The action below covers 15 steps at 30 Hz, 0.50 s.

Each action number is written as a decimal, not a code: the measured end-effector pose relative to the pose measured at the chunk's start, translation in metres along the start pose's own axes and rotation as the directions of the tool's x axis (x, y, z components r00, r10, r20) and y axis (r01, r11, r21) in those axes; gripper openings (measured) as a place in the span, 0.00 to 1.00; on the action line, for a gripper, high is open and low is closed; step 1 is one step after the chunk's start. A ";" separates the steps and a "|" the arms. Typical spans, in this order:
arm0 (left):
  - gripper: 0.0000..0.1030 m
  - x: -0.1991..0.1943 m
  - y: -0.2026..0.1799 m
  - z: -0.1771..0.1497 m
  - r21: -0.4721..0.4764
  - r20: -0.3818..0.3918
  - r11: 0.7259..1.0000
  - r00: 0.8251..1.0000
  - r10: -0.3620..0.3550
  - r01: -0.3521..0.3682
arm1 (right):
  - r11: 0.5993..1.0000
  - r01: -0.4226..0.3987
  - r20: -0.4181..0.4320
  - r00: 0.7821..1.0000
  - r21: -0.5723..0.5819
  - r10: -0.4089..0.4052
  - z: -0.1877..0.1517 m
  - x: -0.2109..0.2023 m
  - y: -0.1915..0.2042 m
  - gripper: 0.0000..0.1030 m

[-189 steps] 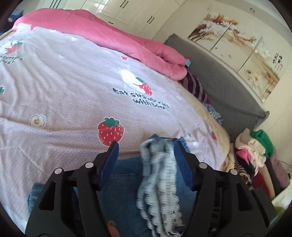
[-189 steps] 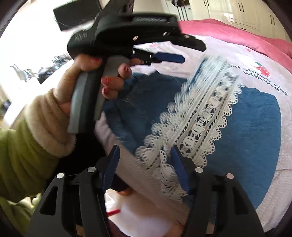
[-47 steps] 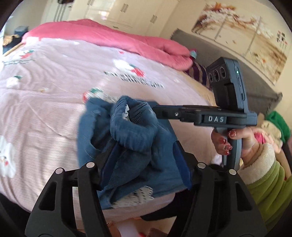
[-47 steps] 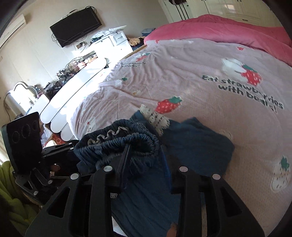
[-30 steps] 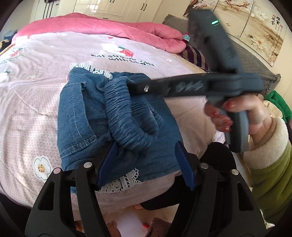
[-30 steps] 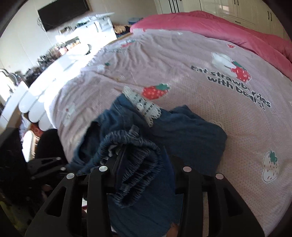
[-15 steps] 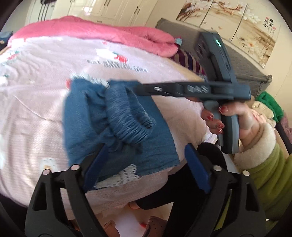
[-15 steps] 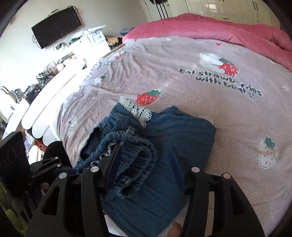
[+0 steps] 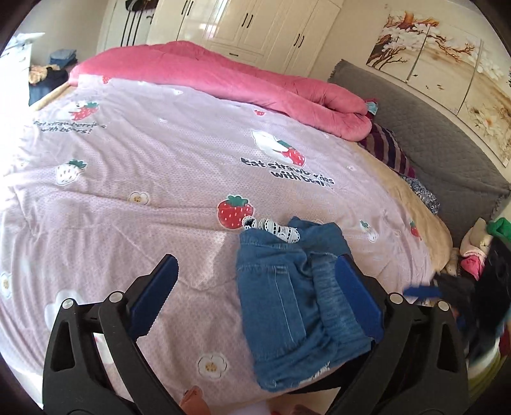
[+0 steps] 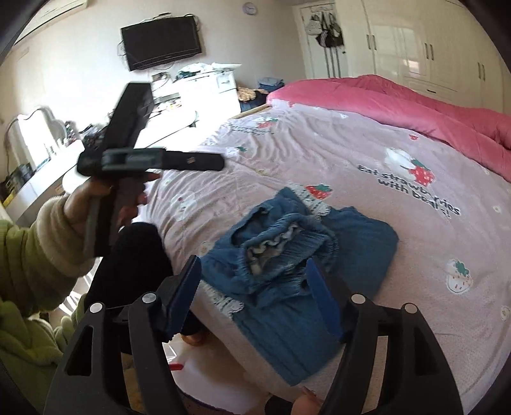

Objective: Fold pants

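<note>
Seen along the left gripper (image 9: 255,298), blue-padded jaws spread wide and holding nothing. Beyond and just inside the right-hand finger, folded blue denim pants (image 9: 295,303) with white lace trim, lying near the edge of a lilac strawberry-print bedspread (image 9: 153,172). Farther back, a rolled pink quilt (image 9: 255,83) and white wardrobes (image 9: 255,25).

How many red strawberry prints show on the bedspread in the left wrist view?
3 clear ones: one beside the pants, one above the slogan, one far left; smaller ones may be missed.
</note>
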State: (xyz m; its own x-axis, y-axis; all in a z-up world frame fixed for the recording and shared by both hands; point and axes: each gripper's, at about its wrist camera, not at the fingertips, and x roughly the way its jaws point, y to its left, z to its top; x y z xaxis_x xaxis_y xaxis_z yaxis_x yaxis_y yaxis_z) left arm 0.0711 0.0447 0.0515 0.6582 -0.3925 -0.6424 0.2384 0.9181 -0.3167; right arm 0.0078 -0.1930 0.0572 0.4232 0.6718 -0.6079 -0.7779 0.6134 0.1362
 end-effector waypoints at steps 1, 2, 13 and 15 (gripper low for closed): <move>0.89 0.008 -0.003 0.004 0.005 -0.021 1.000 1.000 -0.011 0.011 | 0.999 -0.017 -0.011 1.000 -0.040 0.016 -0.001 0.004 0.011 0.65; 0.85 0.017 -0.004 0.006 0.005 -0.039 1.000 0.999 -0.016 0.016 | 0.995 -0.032 -0.026 0.999 -0.091 0.030 -0.002 0.010 0.023 0.65; 0.49 0.105 -0.008 -0.004 0.032 -0.261 0.999 0.965 -0.015 0.025 | 0.904 0.028 -0.112 0.990 -0.426 -0.083 -0.003 0.087 0.081 0.56; 0.49 0.108 -0.008 -0.004 0.038 -0.266 0.999 0.964 -0.018 0.030 | 0.887 0.051 -0.112 0.987 -0.460 -0.115 0.002 0.098 0.083 0.53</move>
State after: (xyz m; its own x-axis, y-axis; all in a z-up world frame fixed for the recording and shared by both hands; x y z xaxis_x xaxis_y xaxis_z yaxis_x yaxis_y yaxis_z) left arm 0.1378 -0.0055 -0.0178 0.4402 -0.4100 -0.7989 0.2851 0.9075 -0.3086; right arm -0.0146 -0.0754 0.0101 0.4553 0.5457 -0.7035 -0.8815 0.3873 -0.2701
